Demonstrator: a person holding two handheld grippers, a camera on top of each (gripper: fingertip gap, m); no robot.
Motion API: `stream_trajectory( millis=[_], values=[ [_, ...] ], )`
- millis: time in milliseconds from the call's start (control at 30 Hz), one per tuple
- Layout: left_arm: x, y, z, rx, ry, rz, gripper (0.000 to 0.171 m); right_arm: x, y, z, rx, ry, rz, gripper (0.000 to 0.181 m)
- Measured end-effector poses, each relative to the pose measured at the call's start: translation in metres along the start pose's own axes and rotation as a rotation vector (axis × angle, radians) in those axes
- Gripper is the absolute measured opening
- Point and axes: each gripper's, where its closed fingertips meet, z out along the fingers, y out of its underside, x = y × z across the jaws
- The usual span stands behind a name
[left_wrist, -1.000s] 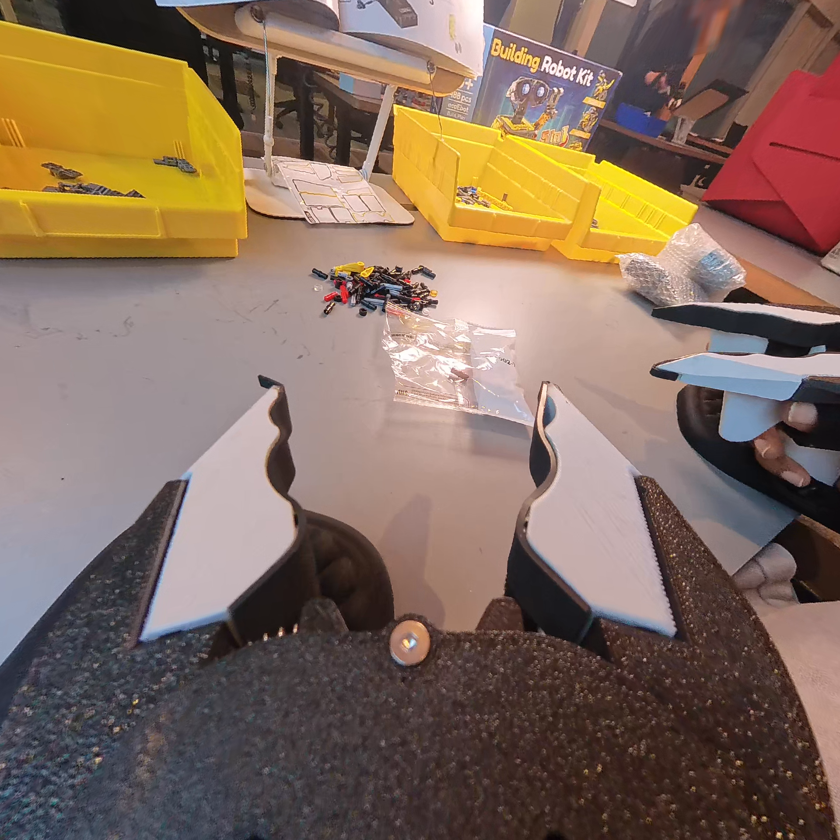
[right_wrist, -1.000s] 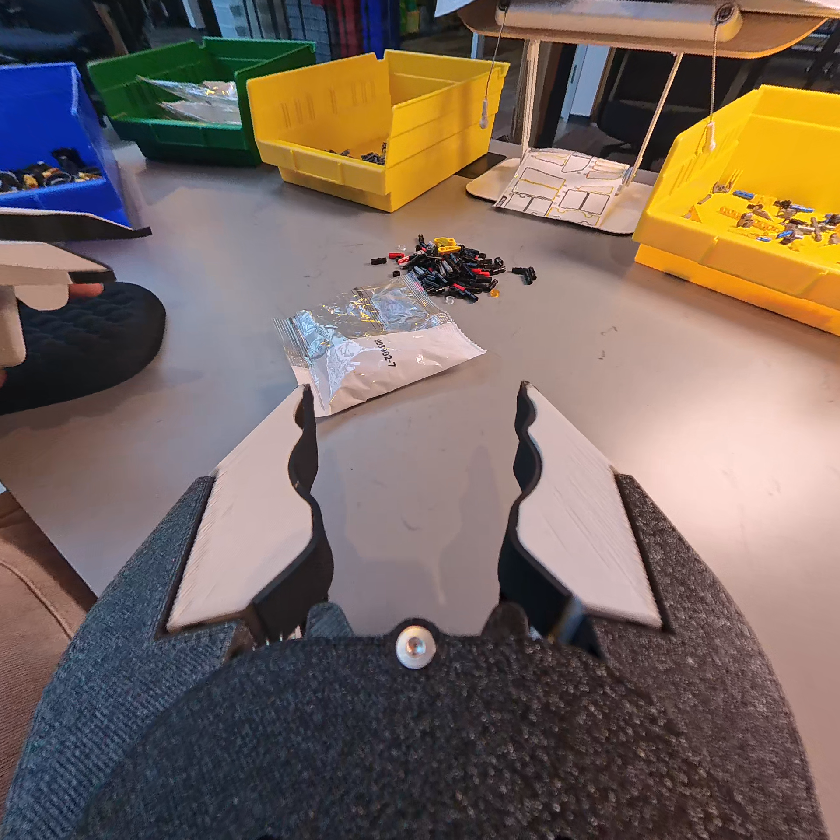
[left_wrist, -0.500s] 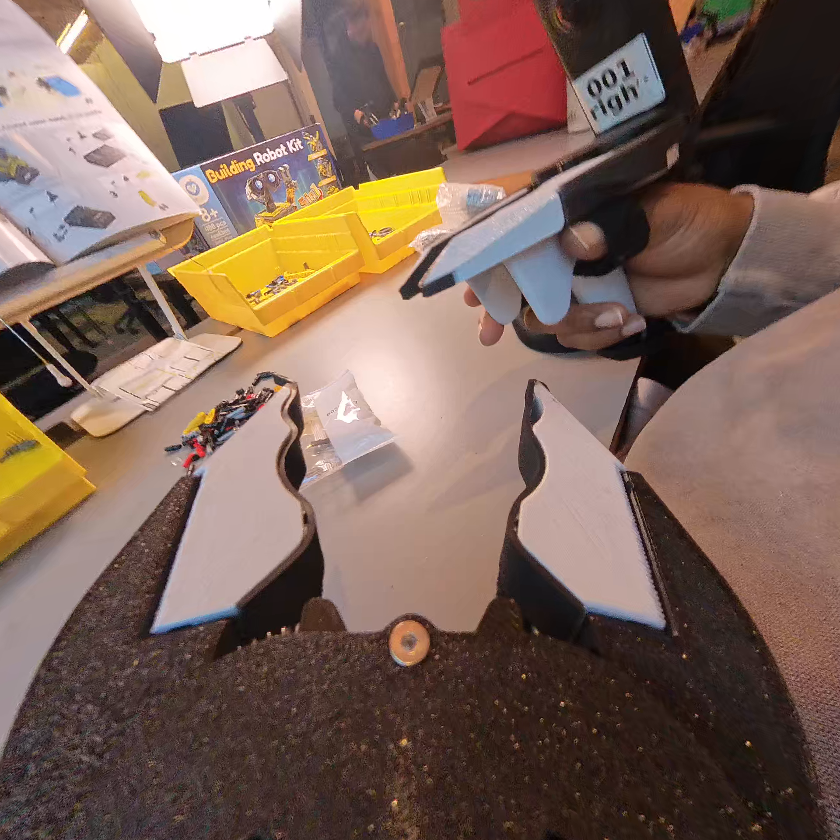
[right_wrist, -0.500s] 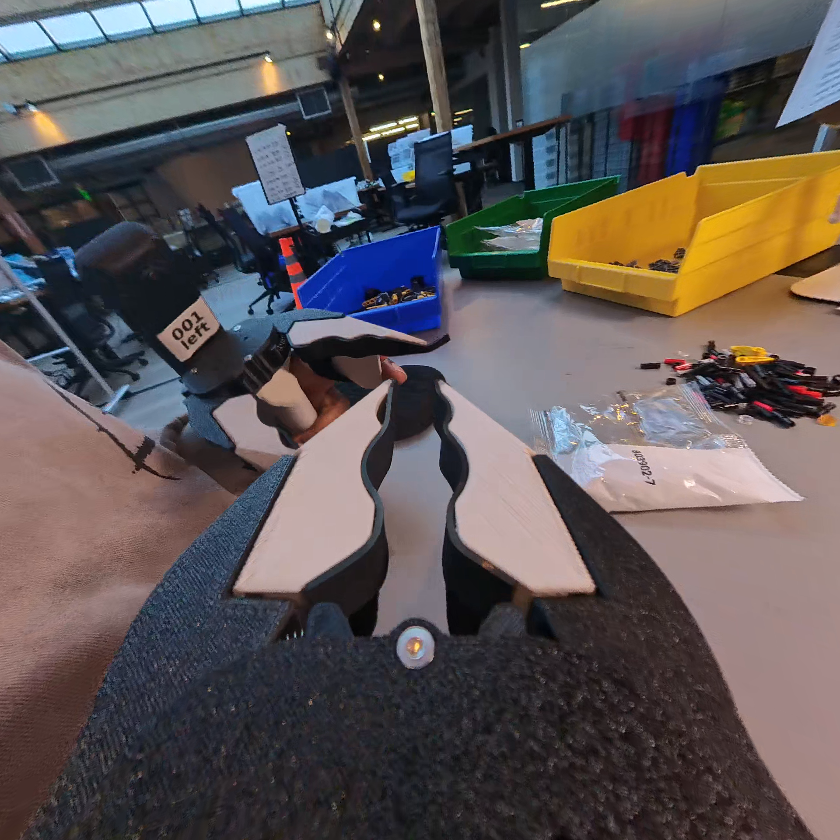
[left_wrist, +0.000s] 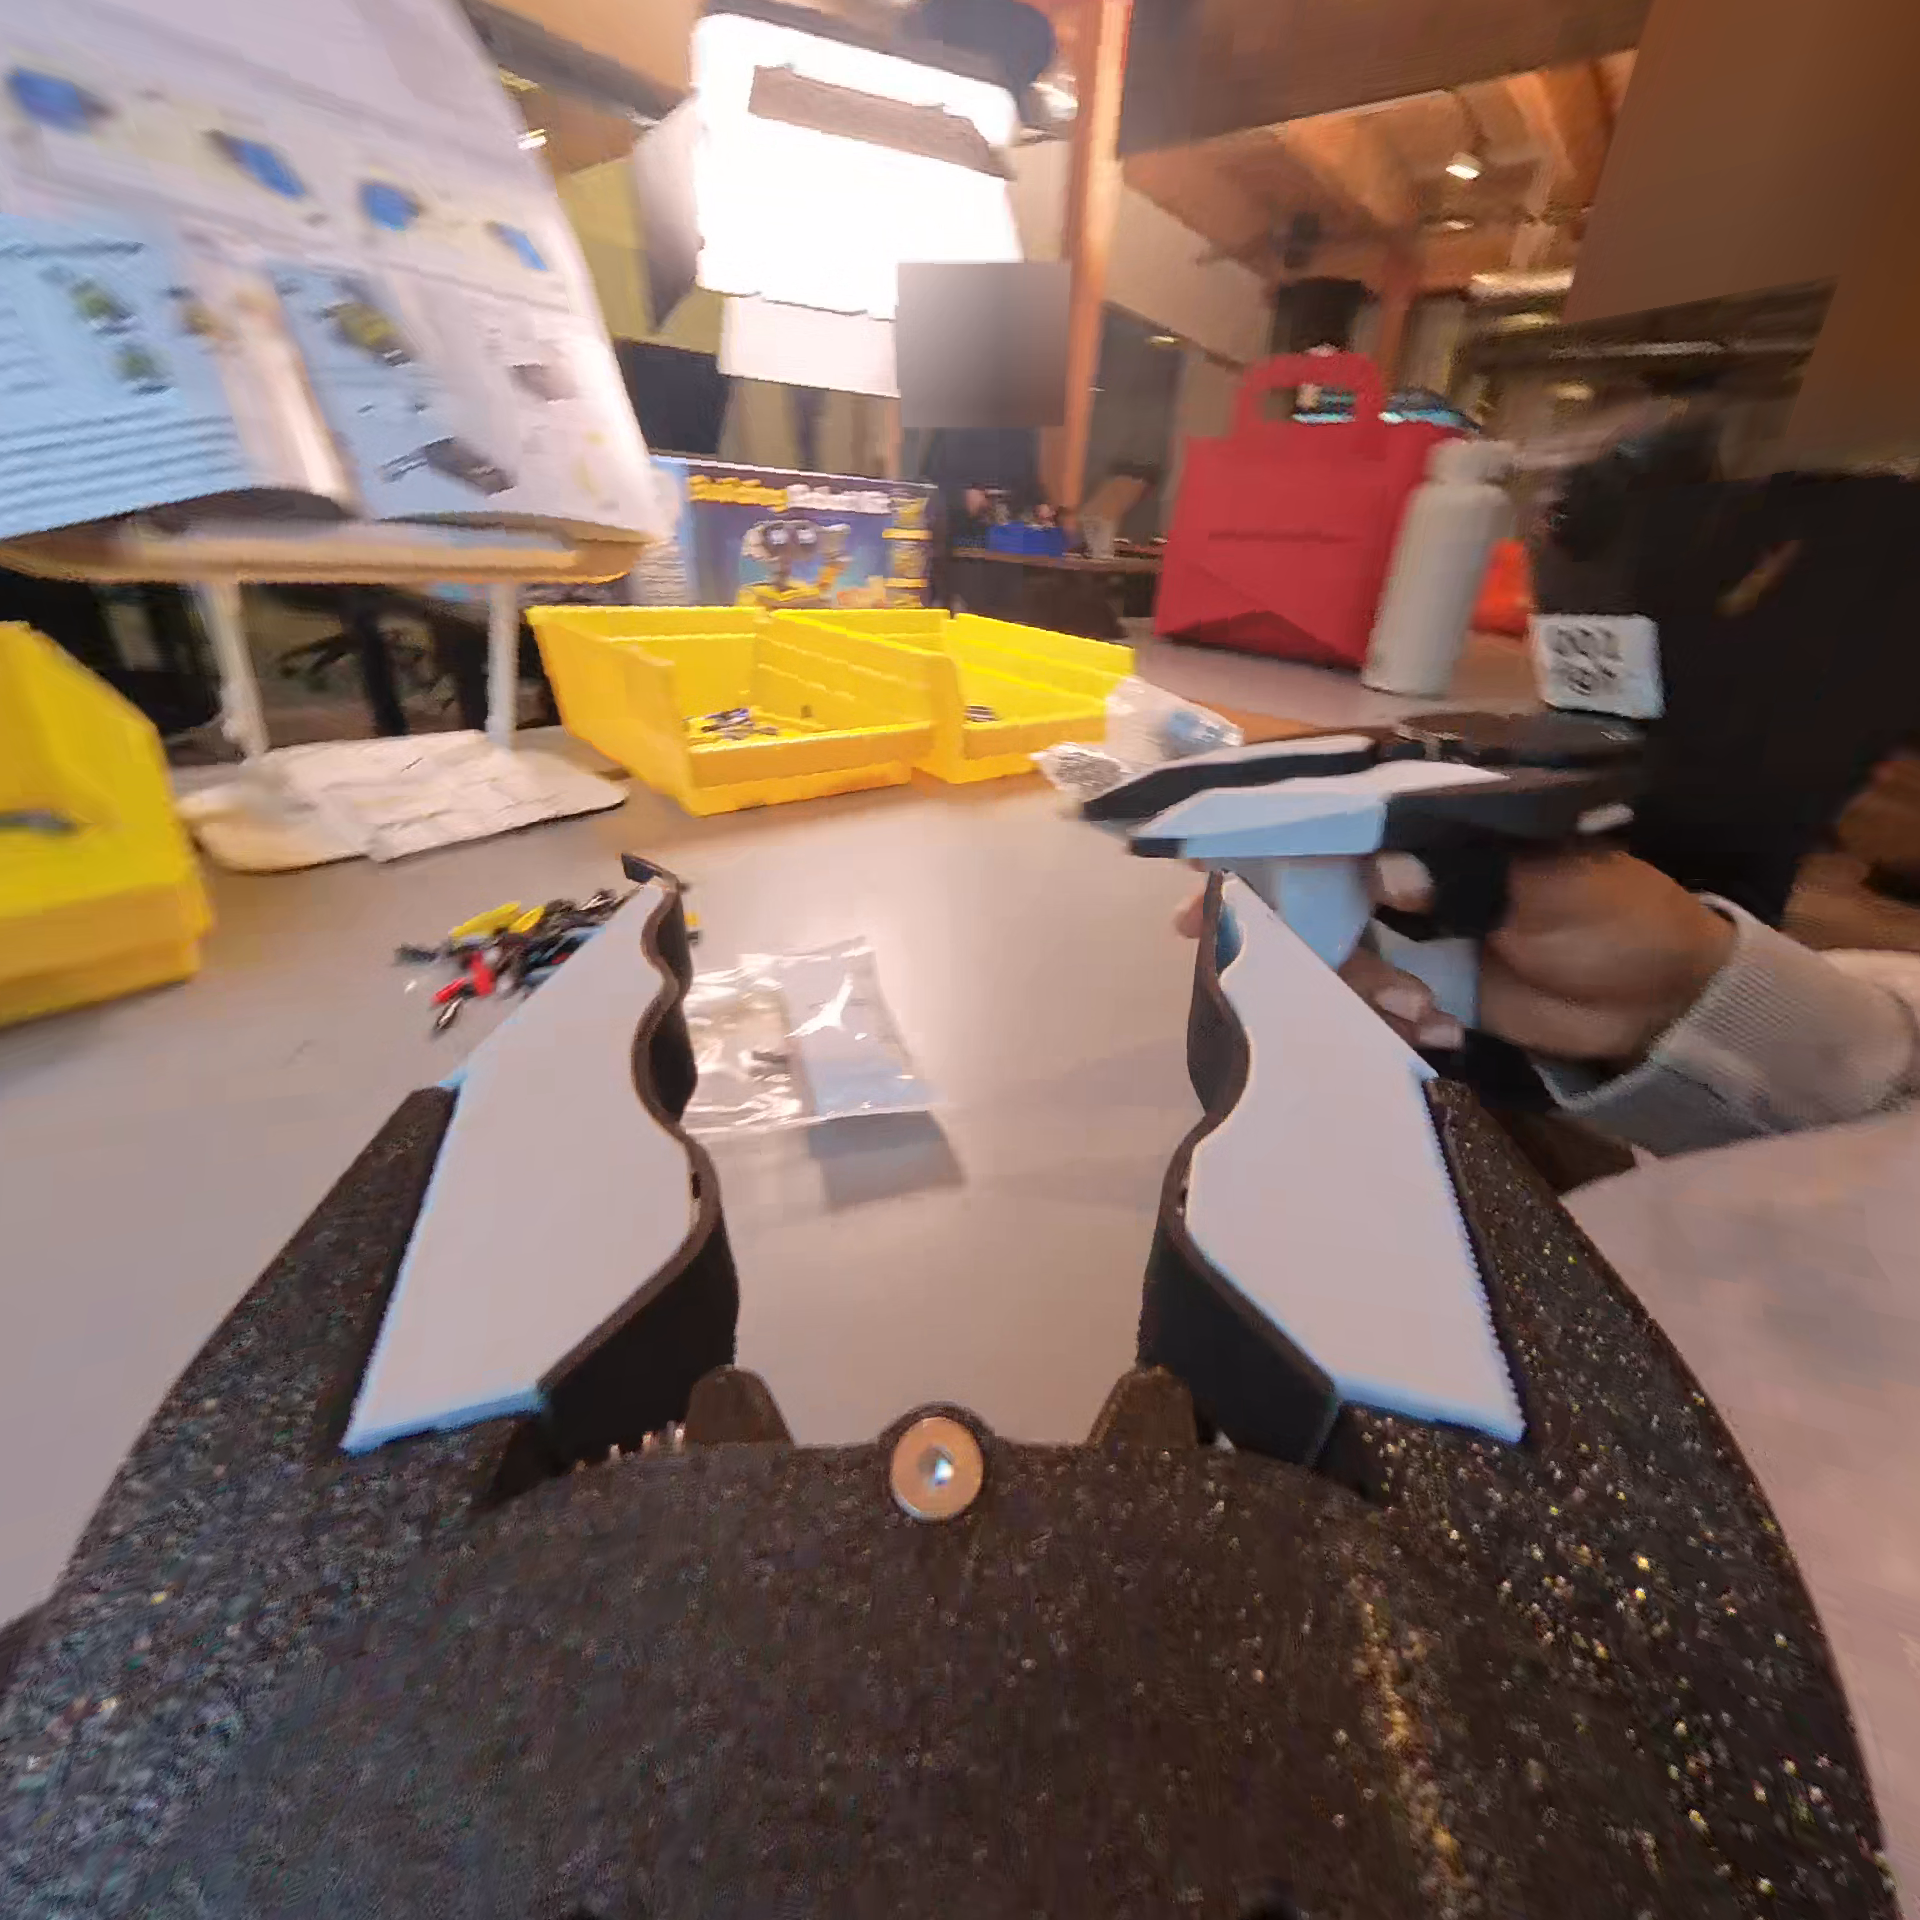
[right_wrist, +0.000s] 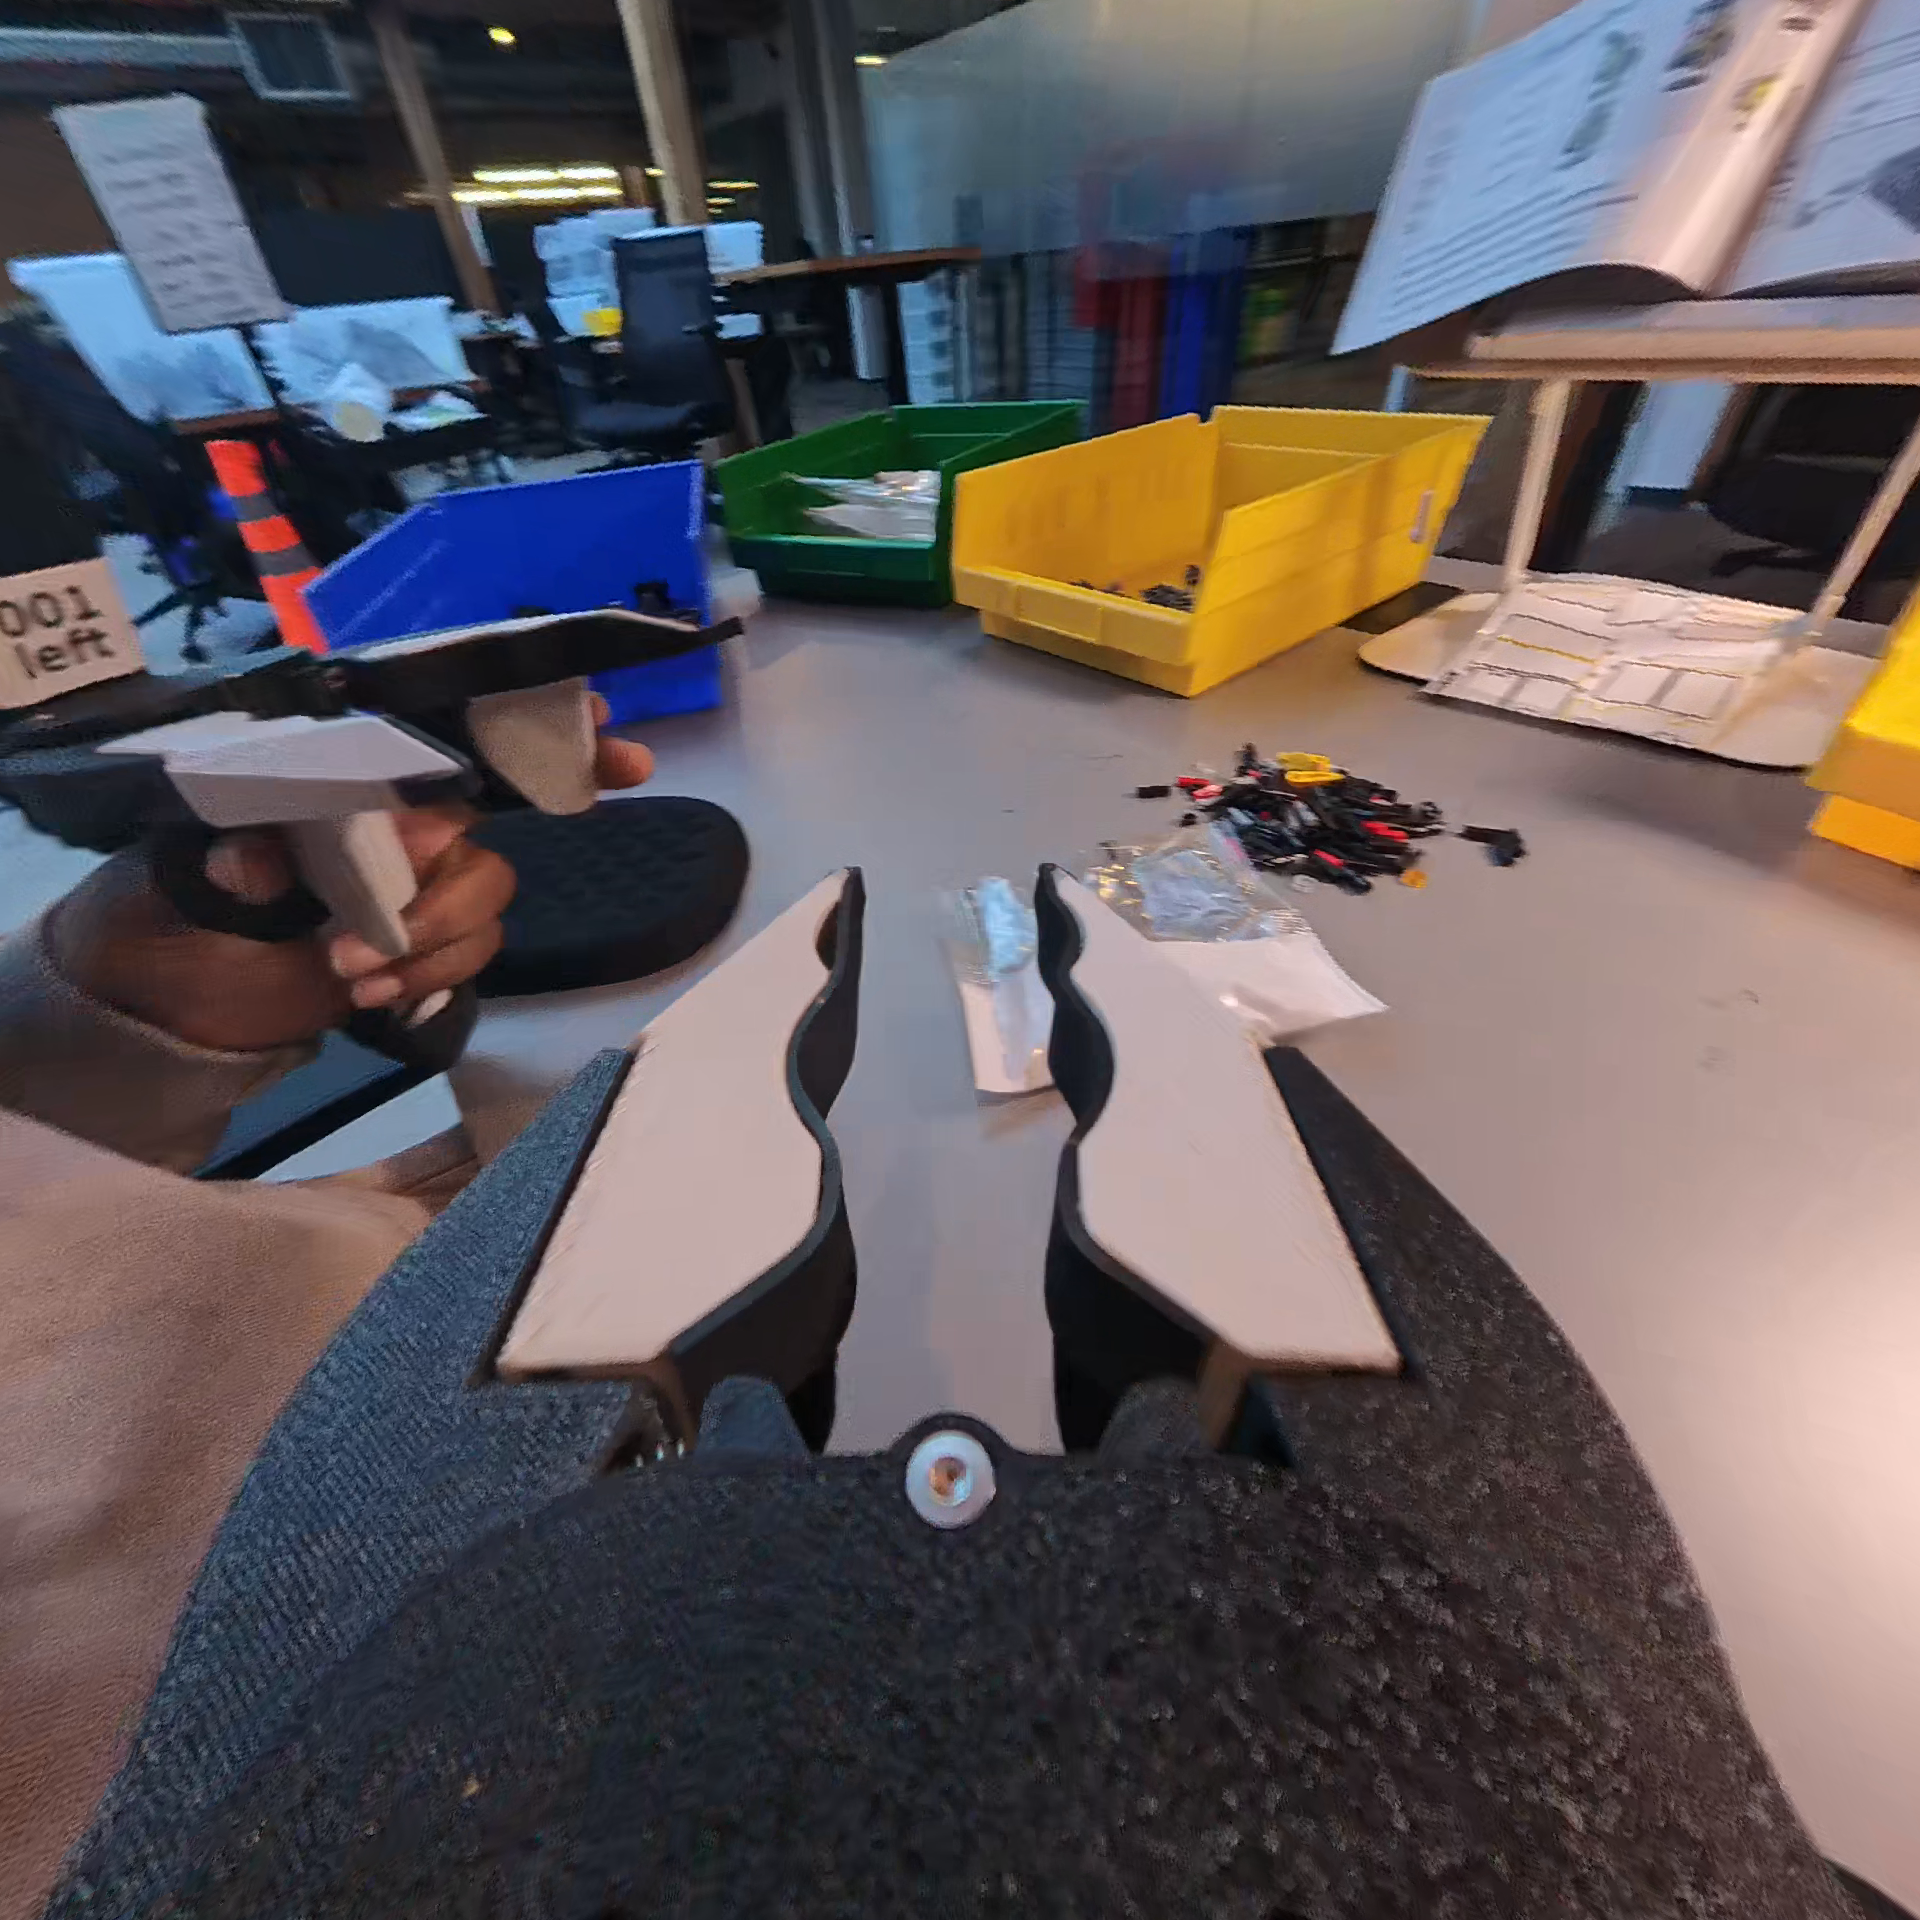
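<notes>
My left gripper (left_wrist: 932, 894) is open and empty, held low over the grey table (left_wrist: 1039, 935). A clear plastic bag (left_wrist: 800, 1029) lies just beyond its fingertips. A pile of small black, red and yellow parts (left_wrist: 509, 935) lies further left. My right gripper (right_wrist: 948, 876) has its jaws partly closed with a narrow gap and holds nothing. The bag (right_wrist: 1278, 977) lies under and just past its tips, with the parts pile (right_wrist: 1320, 810) beyond. Each gripper shows in the other's view, held by a hand: the right gripper (left_wrist: 1112, 828) and the left gripper (right_wrist: 582, 649).
Yellow bins (left_wrist: 810, 696) stand at the back, one more at the left (left_wrist: 83, 831). An open booklet on a stand (left_wrist: 291, 312), a kit box (left_wrist: 810, 540), a red bag (left_wrist: 1299, 520), a white bottle (left_wrist: 1434, 582). Blue (right_wrist: 540, 561), green (right_wrist: 862, 499) and yellow (right_wrist: 1195, 561) bins, a black pad (right_wrist: 613, 894).
Both grippers have swung back to face the table and the bag. The right gripper's jaws, narrowed half a second ago, have opened a little. The left jaws stay wide open.
</notes>
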Motion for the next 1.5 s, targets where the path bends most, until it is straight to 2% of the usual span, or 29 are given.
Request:
stream_trajectory(
  millis=[67, 133, 233, 867, 967, 1067, 1133, 1233, 1267, 1367, 1500],
  values=[
    [-0.033, 0.005, -0.007, -0.017, -0.136, -0.083, 0.095, 0.027, 0.003, -0.007, -0.015, 0.127, 0.029, 0.051],
    [-0.056, 0.02, -0.013, -0.098, -0.247, -0.097, 0.099, 0.049, 0.011, -0.014, -0.058, 0.223, 0.032, 0.064],
    [-0.067, 0.025, -0.018, -0.119, -0.309, -0.142, 0.099, 0.067, 0.02, -0.021, -0.108, 0.303, 0.01, 0.074],
    [-0.083, 0.035, -0.019, -0.163, -0.394, -0.208, 0.094, 0.058, 0.033, -0.014, -0.15, 0.279, 0.029, 0.078],
    [-0.082, 0.039, -0.015, -0.199, -0.392, -0.196, 0.091, 0.041, 0.024, -0.008, -0.11, 0.199, 0.007, 0.072],
    [-0.072, 0.048, 0.003, -0.294, -0.335, -0.129, 0.074, -0.008, 0.003, 0.003, -0.021, -0.005, -0.009, 0.05],
    [-0.066, 0.054, 0.021, -0.389, -0.29, -0.027, 0.046, -0.049, -0.014, 0.008, 0.042, -0.164, -0.023, 0.034],
    [-0.075, 0.057, 0.044, -0.517, -0.319, 0.215, 0.004, -0.102, -0.038, 0.012, 0.103, -0.335, -0.112, 0.007],
    [-0.081, 0.055, 0.052, -0.545, -0.344, 0.295, 0.0, -0.114, -0.045, 0.014, 0.115, -0.36, -0.151, 0.0],
    [-0.103, 0.053, 0.068, -0.627, -0.44, 0.477, 0.0, -0.137, -0.058, 0.025, 0.103, -0.388, -0.217, 0.0],
    [-0.123, 0.046, 0.077, -0.666, -0.543, 0.618, 0.0, -0.137, -0.057, 0.045, 0.053, -0.339, -0.212, 0.0]
  ],
)
